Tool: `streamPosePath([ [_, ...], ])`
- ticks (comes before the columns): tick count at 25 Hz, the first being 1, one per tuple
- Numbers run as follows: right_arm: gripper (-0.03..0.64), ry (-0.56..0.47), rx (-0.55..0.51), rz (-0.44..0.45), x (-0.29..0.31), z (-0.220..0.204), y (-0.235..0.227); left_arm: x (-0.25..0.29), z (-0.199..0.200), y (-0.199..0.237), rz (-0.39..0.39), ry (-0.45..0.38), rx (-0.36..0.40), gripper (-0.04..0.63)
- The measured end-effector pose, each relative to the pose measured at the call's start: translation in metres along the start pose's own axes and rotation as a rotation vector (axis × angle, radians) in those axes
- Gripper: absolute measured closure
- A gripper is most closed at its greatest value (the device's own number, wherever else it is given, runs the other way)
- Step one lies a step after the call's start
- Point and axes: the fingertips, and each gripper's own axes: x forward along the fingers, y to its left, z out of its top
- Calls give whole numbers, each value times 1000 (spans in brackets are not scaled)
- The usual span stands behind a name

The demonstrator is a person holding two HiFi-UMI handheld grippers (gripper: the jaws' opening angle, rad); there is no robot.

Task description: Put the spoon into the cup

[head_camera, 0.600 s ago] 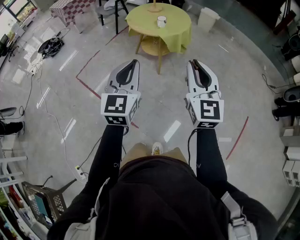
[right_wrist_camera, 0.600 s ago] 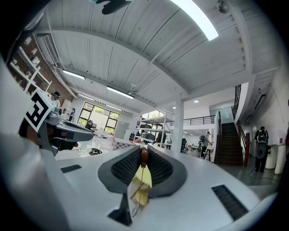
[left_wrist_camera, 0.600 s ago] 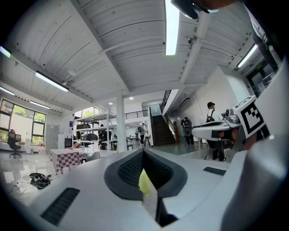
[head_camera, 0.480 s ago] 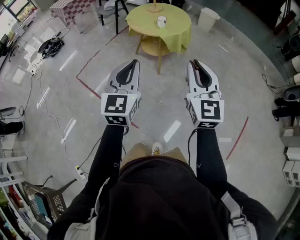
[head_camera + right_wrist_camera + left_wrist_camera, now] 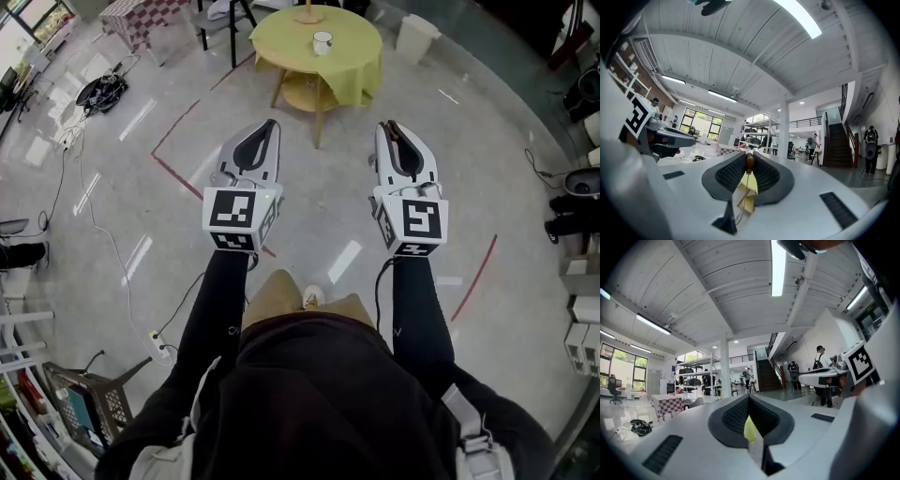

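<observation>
A white cup [image 5: 322,42] stands on a round yellow table [image 5: 356,52] far ahead across the floor. Both grippers are held level at chest height, well short of the table. My right gripper [image 5: 388,126] is shut on the spoon [image 5: 397,148], a thin brown wooden piece lying along the jaws. In the right gripper view the spoon's rounded brown end [image 5: 750,163] pokes out at the tips of the right gripper [image 5: 749,157]. My left gripper [image 5: 272,123] is shut with nothing in it; the left gripper [image 5: 749,398] has its jaws meeting at the tips.
A wooden stand [image 5: 307,13] shares the yellow table. A white bin [image 5: 414,37] sits to its right, a dark chair [image 5: 217,26] and a checkered table [image 5: 141,19] to its left. Red tape lines [image 5: 173,141] and cables [image 5: 101,92] lie on the floor.
Both grippers hold the same pose. The person's knee has swung forward a little below the arms.
</observation>
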Motion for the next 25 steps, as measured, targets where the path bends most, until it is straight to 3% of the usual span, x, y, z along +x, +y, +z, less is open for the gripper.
streamPosePath([
  [10,549,-14,-11,10,38,-4,-3,35,-3,23,-10,-4,20,580],
  [25,549,8,-36,-44,211,-21,-36,202,-10,116,-96,-28,69,580],
])
